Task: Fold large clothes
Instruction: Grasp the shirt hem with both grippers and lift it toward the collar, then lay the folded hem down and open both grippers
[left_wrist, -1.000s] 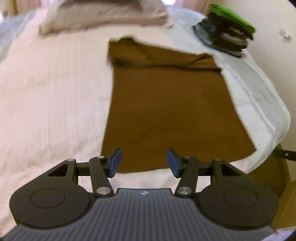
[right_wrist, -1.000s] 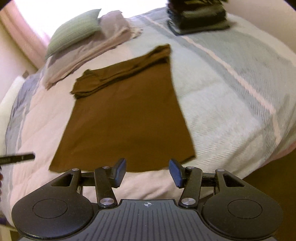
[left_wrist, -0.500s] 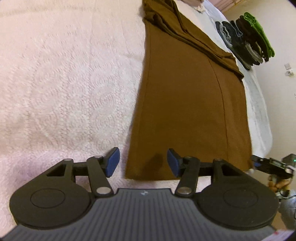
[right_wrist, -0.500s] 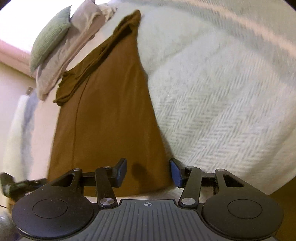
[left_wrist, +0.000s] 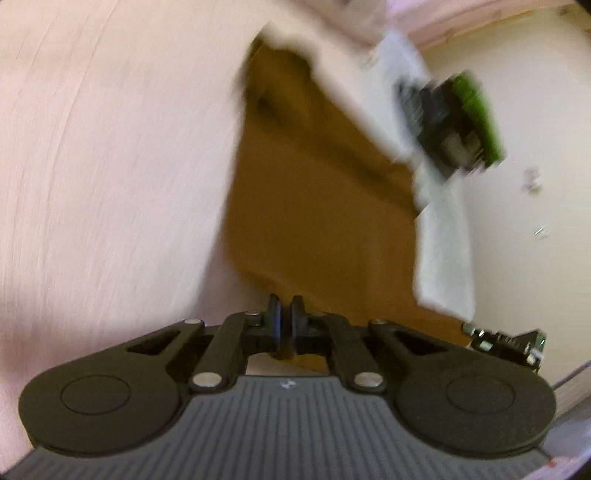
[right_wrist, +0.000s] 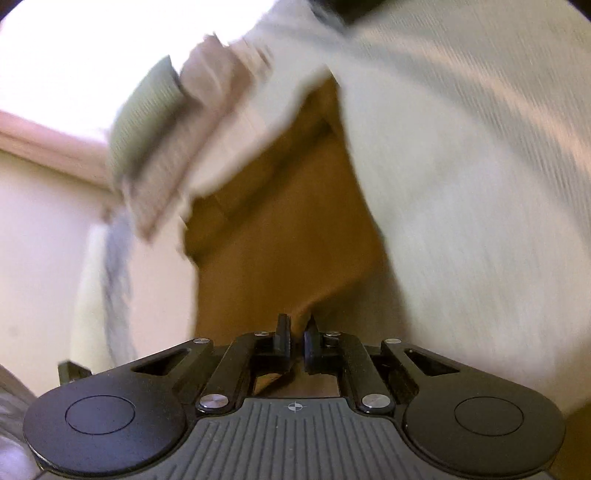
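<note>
The brown garment (left_wrist: 317, 206) lies spread on the bed (left_wrist: 110, 166), its near hem at the bed's near edge and its bunched, folded part toward the head of the bed. Both near corners are gripped. The left tongs (left_wrist: 284, 325) have just closed down on the garment's near left corner; brown cloth runs into the narrow slit between the pads, and the fabric rises in a ridge just ahead of them. The right tongs (right_wrist: 297, 341) have likewise just closed, pinching the near right corner of the garment (right_wrist: 280, 236), with cloth showing between and under the fingers. Both pictures are smeared by motion blur.

To the garment's left the bed cover is pale pink; to its right it is a pale grey-green weave (right_wrist: 480, 184). A stack of folded clothes (left_wrist: 450, 129), dark with a green piece on top, sits by the bed's right edge. Toward the head of the bed lie a green pillow (right_wrist: 147, 125) and a beige pillow (right_wrist: 221, 85).
</note>
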